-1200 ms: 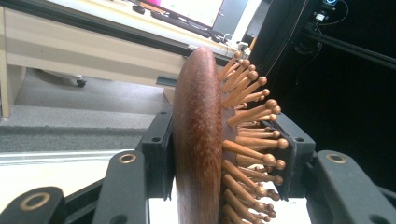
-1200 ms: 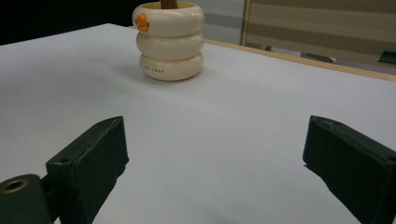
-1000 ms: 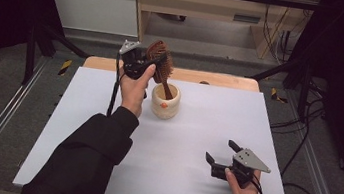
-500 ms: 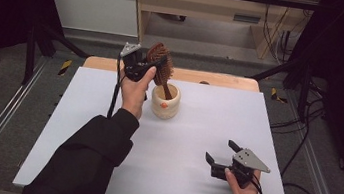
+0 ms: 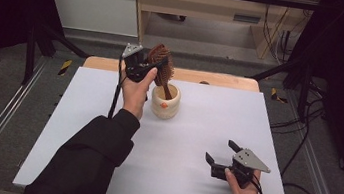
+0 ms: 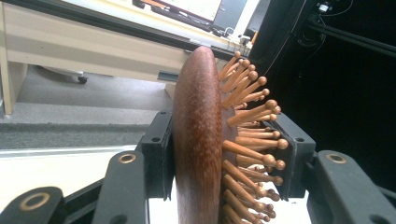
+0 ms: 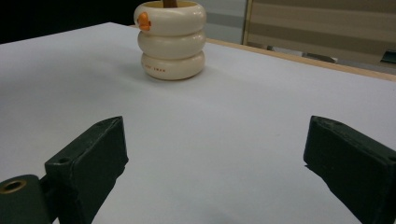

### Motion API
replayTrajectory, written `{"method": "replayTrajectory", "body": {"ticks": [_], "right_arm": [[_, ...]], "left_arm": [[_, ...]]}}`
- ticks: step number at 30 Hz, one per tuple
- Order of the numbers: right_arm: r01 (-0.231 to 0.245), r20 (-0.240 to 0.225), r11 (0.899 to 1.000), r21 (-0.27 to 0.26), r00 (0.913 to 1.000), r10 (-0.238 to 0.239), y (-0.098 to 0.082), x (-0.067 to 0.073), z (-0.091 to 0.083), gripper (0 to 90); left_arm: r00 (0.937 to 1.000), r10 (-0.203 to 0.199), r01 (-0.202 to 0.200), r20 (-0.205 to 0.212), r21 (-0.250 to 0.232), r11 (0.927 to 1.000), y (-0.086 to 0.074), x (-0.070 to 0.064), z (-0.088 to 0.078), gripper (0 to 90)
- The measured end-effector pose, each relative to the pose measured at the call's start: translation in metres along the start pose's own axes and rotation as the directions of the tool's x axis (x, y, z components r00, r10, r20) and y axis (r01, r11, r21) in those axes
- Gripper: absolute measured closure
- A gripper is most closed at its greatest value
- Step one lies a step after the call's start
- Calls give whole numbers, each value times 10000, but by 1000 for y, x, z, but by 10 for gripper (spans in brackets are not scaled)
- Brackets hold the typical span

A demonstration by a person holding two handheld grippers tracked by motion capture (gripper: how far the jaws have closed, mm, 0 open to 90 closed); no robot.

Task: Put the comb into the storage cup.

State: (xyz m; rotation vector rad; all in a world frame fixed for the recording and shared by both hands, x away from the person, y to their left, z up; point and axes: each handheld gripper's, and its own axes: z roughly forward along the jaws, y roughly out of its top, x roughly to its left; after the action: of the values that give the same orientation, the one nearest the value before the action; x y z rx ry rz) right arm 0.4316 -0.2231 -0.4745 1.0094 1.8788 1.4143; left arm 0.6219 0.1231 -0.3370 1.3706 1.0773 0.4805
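Hairbrush [image 5: 160,61] head sits clamped in my left claw [image 5: 149,69], its handle down inside the cream holder [image 5: 165,102] on the table [image 5: 82,115]. My right claw [image 5: 219,155] rests near the front edge, gaping wide, holding nothing.

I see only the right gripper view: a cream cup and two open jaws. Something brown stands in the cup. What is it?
Observer: A wooden hairbrush; its handle goes down into the cup, seen from the high view.
Operator: Is somebody holding it?
Observer: Yes. The left gripper is closed on the brush head, one pad on the smooth back, the other against the pins.
Operator: And where is my right gripper from the cup?
Observer: The right gripper is low over the white table, nearer the person and to the cup's right, apart from it.
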Motion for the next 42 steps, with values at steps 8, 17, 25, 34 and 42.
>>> {"method": "replayTrajectory", "body": {"ticks": [8,17,25,34,42], "right_arm": [[35,-15,10000,-26,10000,-35,0,0,0,63],[36,-17,10000,0,10000,-36,0,0,0,63],[29,-22,10000,-8,10000,-29,0,0,0,64],[51,-52,10000,6,10000,-51,0,0,1,63],[64,-87,10000,58,9999,-63,-1,1,1,63]], "left_arm": [[10000,-66,67,-54,95,9999,-6,2,1,490],[10000,-10,10,-7,193,9998,-9,2,4,490],[10000,-21,21,-9,201,9998,-11,1,4,489],[10000,-59,58,24,300,9995,-16,2,8,489],[9998,-177,176,60,260,9995,-17,4,8,489]]}}
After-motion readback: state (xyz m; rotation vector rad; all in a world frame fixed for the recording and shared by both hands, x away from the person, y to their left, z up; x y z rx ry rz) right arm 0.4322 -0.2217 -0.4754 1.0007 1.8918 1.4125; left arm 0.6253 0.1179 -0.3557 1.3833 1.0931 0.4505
